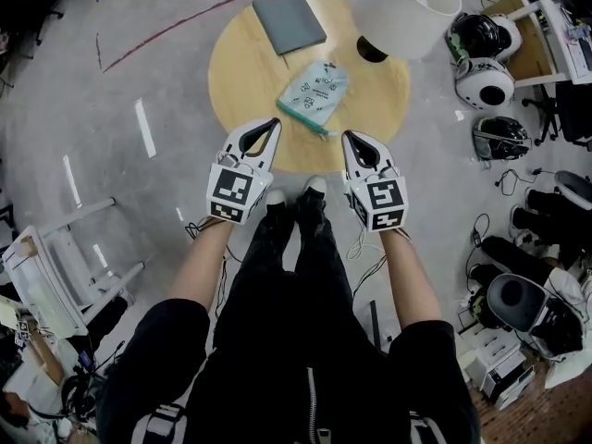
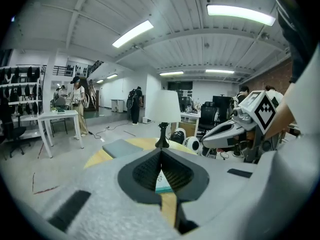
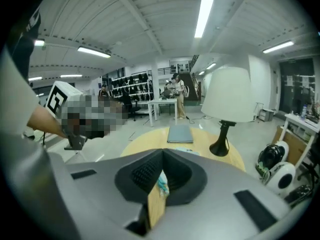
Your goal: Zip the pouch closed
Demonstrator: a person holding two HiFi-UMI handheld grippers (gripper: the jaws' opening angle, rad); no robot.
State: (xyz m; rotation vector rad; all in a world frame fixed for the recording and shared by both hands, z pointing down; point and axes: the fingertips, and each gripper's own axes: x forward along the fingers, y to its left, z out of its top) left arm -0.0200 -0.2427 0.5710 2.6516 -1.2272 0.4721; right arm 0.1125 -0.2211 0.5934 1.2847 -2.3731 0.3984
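A pale teal pouch with a green zip edge lies flat near the middle of the round wooden table. My left gripper hovers at the table's near edge, just left of the pouch's near corner, jaws shut and empty. My right gripper hangs to the right of that corner, also shut with nothing between its jaws. In the left gripper view a sliver of the pouch shows behind the closed jaws. The right gripper view shows a bit of the pouch past its tips.
A grey notebook lies at the table's far side. A lamp with a white shade stands at the far right. Helmets and gear crowd the floor at the right. A white folding chair lies at the left.
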